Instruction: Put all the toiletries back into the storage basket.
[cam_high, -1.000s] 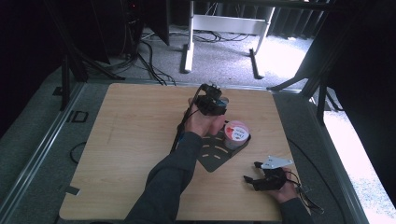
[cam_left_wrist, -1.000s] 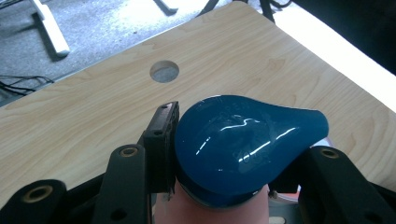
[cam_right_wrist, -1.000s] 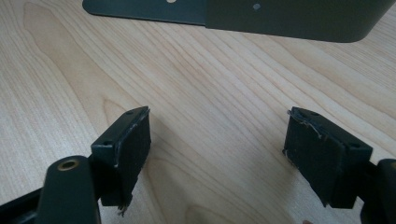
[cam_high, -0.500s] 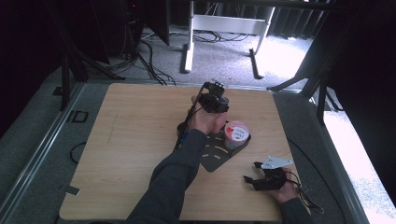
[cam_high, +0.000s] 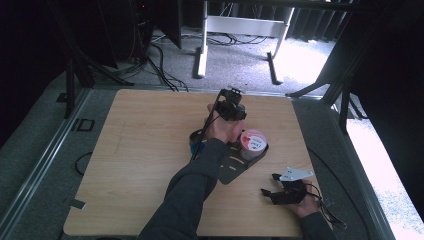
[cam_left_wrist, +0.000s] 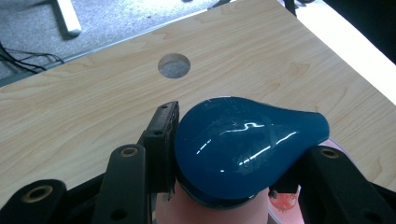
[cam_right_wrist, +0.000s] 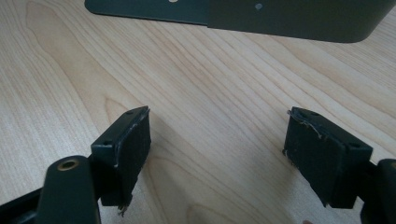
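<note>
Nearest you, your right claw (cam_high: 278, 194) rested on the wooden bench (cam_high: 140, 150), its jaws apart and empty. Beyond, your left claw (cam_left_wrist: 229, 154) clamped a glossy blue teardrop-shaped lid (cam_left_wrist: 243, 144) over the pink tub (cam_high: 253, 144) on the dark plate (cam_high: 231, 169). The tub's label was too small to read.

Blue lid (cam_left_wrist: 243, 144): lower rim cut by bottom edge at 6 o'clock. Pink container (cam_left_wrist: 219, 212) under it mostly hidden. Red print (cam_left_wrist: 285, 201) at 5 o'clock blurred, unreadable. Dark plate (cam_right_wrist: 243, 14) cut at 12 o'clock.
</note>
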